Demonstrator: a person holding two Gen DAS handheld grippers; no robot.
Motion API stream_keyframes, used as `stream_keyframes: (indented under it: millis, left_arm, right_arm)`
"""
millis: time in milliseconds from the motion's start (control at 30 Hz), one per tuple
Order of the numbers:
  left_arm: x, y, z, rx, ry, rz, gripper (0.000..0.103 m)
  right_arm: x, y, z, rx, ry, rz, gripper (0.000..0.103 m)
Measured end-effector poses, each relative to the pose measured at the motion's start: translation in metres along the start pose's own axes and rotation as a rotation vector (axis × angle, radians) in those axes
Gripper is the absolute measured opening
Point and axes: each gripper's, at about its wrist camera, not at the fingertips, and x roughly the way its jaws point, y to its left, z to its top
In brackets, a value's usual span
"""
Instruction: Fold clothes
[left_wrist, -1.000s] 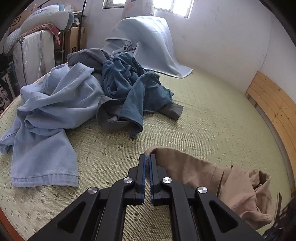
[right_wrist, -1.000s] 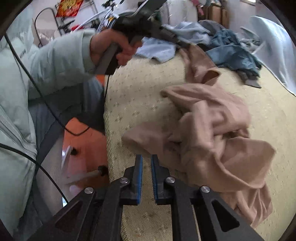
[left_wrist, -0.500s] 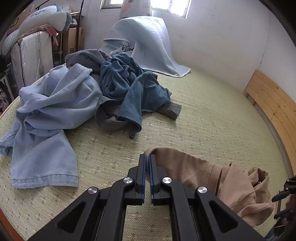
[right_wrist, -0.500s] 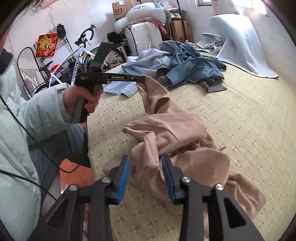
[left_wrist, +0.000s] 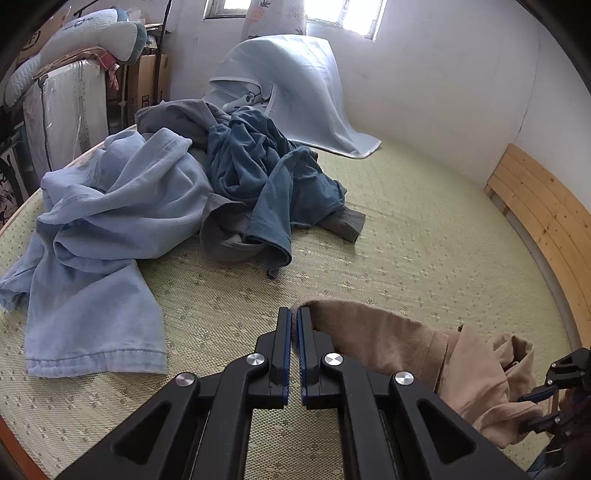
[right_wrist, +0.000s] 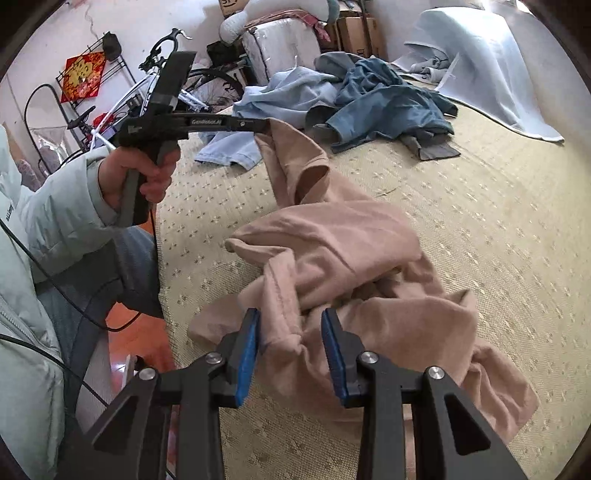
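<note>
A person's left gripper (left_wrist: 294, 313) is pressed together on an edge of a tan garment (right_wrist: 343, 258), lifting that corner above a woven mat (left_wrist: 424, 258) while the rest lies crumpled on it. The right gripper (right_wrist: 290, 334) is spread wide, its blue pads (right_wrist: 246, 354) either side of a bunched fold of the same cloth. White lettering on the left tool reads roughly "GenRobot.AI". Beyond, a pile of blue and grey clothes (left_wrist: 177, 192) sits on the mat near a sheet-draped object (left_wrist: 295, 88). A red wall hanging (right_wrist: 82, 75) bears gold characters, too small to read.
</note>
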Motion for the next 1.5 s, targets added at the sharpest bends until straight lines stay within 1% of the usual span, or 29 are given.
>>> stream_keyframes:
  millis: [33, 100, 133, 167, 200, 300, 433, 567, 633, 767, 833, 867, 967, 1067, 1133, 1300, 1333, 1500]
  left_arm:
    - [-0.001, 0.001, 0.000, -0.001, -0.002, 0.000, 0.003]
    - [-0.003, 0.001, 0.001, -0.001, -0.007, 0.000, 0.003]
    - [-0.004, 0.001, 0.001, 0.000, -0.010, 0.001, 0.003]
    - [-0.005, 0.001, 0.001, 0.002, -0.013, 0.003, 0.002]
    - [-0.006, 0.001, 0.002, 0.003, -0.017, 0.004, 0.002]
    - [-0.009, 0.000, 0.003, 0.006, -0.028, 0.005, 0.002]
    - [-0.019, -0.003, 0.007, 0.031, -0.073, 0.023, 0.002]
    - [-0.037, -0.001, 0.014, 0.026, -0.137, 0.029, 0.002]
    - [-0.046, 0.002, 0.019, 0.010, -0.160, 0.027, 0.002]
    - [-0.073, 0.003, 0.032, -0.013, -0.205, 0.025, 0.002]
    - [-0.093, 0.002, 0.041, -0.017, -0.229, 0.008, 0.002]
    - [-0.106, 0.001, 0.046, -0.013, -0.241, 0.002, 0.002]
    - [-0.142, -0.002, 0.061, -0.011, -0.274, -0.018, 0.002]
    - [-0.186, -0.007, 0.080, -0.009, -0.329, -0.041, 0.002]
    - [-0.219, -0.012, 0.094, 0.004, -0.373, -0.047, 0.002]
    - [-0.291, -0.029, 0.127, 0.049, -0.477, -0.045, 0.002]
    - [-0.303, -0.031, 0.133, 0.053, -0.494, -0.048, 0.002]
    - [-0.376, -0.043, 0.162, 0.072, -0.599, -0.051, 0.002]
  right_arm:
    - [-0.001, 0.001, 0.001, -0.008, -0.003, -0.009, 0.024]
    - [-0.003, 0.003, 0.002, -0.012, -0.014, -0.019, 0.022]
    - [-0.004, 0.003, 0.003, -0.013, -0.020, -0.025, 0.015]
    - [-0.005, 0.004, 0.003, -0.019, -0.021, -0.037, 0.010]
    - [-0.006, 0.004, 0.003, -0.020, -0.025, -0.049, 0.007]
    - [-0.012, 0.006, 0.004, -0.029, -0.042, -0.098, 0.005]
    - [-0.024, 0.005, 0.006, -0.016, -0.084, -0.209, 0.004]
    - [-0.047, 0.006, 0.009, 0.032, -0.169, -0.344, 0.004]
    - [-0.065, 0.008, 0.009, 0.070, -0.228, -0.429, 0.004]
    - [-0.106, 0.016, 0.008, 0.155, -0.349, -0.553, 0.003]
    - [-0.131, 0.021, 0.010, 0.194, -0.400, -0.605, 0.003]
    - [-0.140, 0.024, 0.011, 0.201, -0.417, -0.616, 0.003]
    - [-0.177, 0.040, 0.020, 0.210, -0.473, -0.684, 0.003]
    - [-0.210, 0.057, 0.028, 0.210, -0.530, -0.736, 0.003]
    - [-0.237, 0.071, 0.033, 0.214, -0.576, -0.787, 0.003]
    - [-0.304, 0.110, 0.041, 0.188, -0.674, -0.877, 0.003]
    - [-0.324, 0.122, 0.043, 0.181, -0.701, -0.902, 0.003]
    - [-0.393, 0.171, 0.049, 0.132, -0.787, -0.984, 0.003]
